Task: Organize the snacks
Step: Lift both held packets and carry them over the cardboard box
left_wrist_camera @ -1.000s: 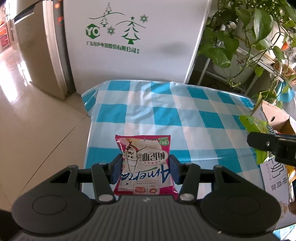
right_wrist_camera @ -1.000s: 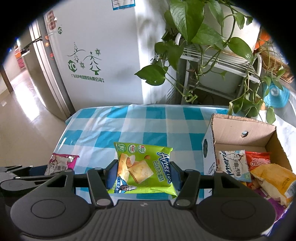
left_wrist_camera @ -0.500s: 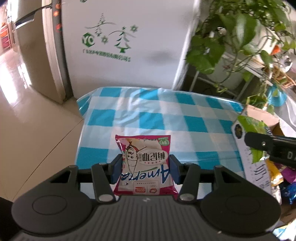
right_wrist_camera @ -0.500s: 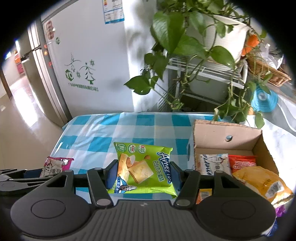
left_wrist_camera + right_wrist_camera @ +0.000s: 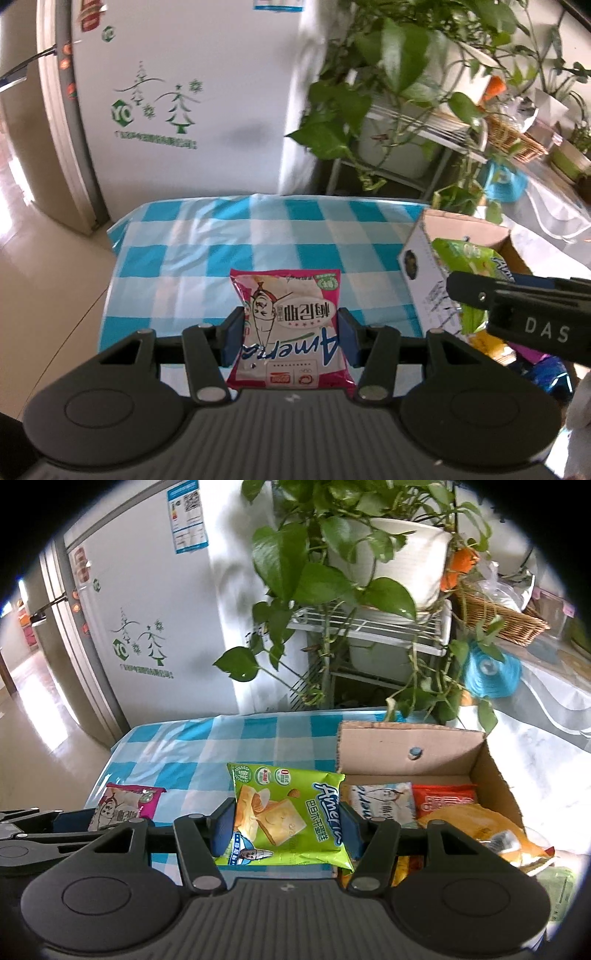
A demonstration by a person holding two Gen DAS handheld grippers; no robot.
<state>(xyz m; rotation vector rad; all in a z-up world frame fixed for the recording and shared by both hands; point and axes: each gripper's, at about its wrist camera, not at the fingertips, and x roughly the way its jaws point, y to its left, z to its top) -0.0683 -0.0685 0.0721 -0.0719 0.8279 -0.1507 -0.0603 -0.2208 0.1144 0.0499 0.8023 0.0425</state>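
My left gripper (image 5: 290, 334) is shut on a pink snack bag (image 5: 290, 325) and holds it above the blue-checked table (image 5: 221, 251). My right gripper (image 5: 283, 830) is shut on a green snack bag (image 5: 284, 816) and holds it at the left edge of the open cardboard box (image 5: 410, 742). The box holds a white packet (image 5: 380, 801), a red packet (image 5: 443, 799) and a yellow bag (image 5: 476, 830). In the left wrist view the right gripper (image 5: 517, 306) and the green bag (image 5: 469, 254) show at the right, over the box (image 5: 424, 266). The pink bag also shows in the right wrist view (image 5: 125, 805).
A white fridge (image 5: 192, 92) stands behind the table. Potted plants on a metal rack (image 5: 369, 627) hang over the table's far right corner. A wicker basket (image 5: 498, 616) sits further right. The floor (image 5: 44, 277) lies to the left of the table.
Both grippers have moved right and up with their bags. The green bag has gone from over the table to the box's left edge. The box has come into the left wrist view.
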